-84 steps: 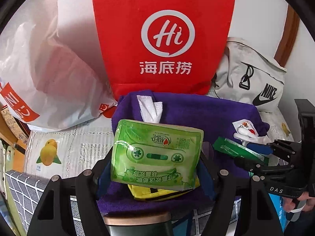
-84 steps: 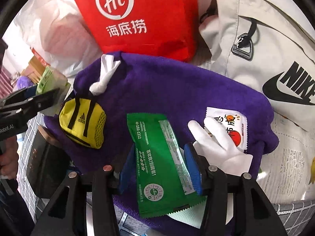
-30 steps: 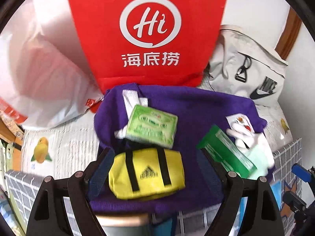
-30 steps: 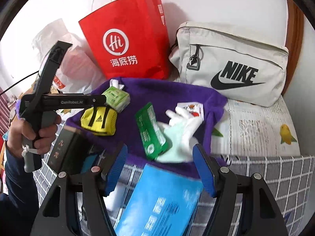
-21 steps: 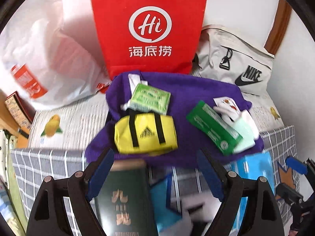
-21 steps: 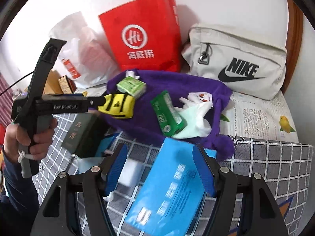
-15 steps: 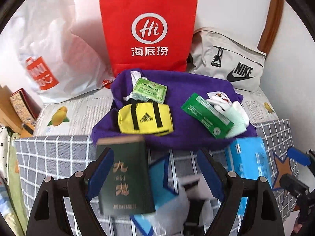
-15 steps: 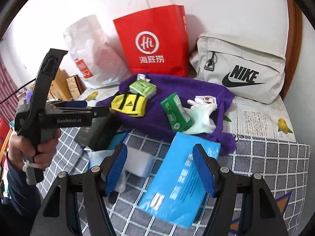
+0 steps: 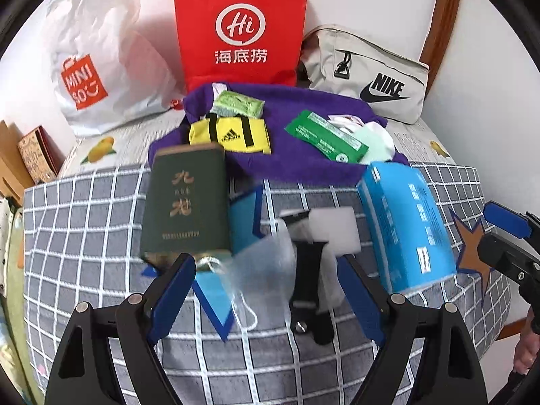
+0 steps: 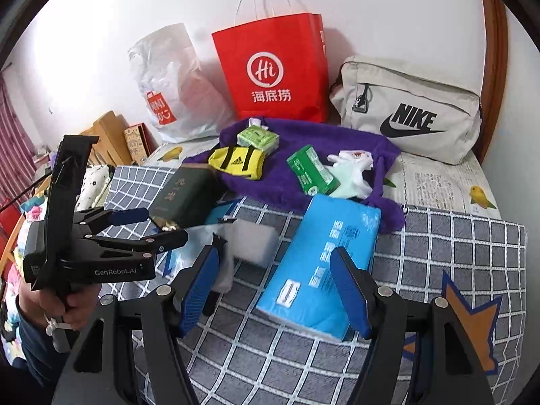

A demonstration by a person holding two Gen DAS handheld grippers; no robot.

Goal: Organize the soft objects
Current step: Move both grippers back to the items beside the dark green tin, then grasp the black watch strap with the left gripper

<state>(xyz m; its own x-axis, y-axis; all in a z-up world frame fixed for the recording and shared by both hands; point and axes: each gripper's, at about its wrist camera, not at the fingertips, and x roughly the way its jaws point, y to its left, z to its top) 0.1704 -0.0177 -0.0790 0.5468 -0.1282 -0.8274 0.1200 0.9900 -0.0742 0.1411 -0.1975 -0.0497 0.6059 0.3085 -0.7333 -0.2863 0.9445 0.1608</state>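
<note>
Both the left claw [image 9: 266, 293] and right claw [image 10: 273, 290] were held spread and empty, and the soft, light blue plastic-wrapped tissue pack [image 10: 324, 263] was judged best gripped across its narrow sides.

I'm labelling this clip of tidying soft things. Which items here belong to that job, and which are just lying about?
Job:
purple towel
yellow pouch
light green tissue pack
dark green pack
white glove
blue tissue pack

Lying about:
red bag
Miniso bag
Nike bag
green box
</note>
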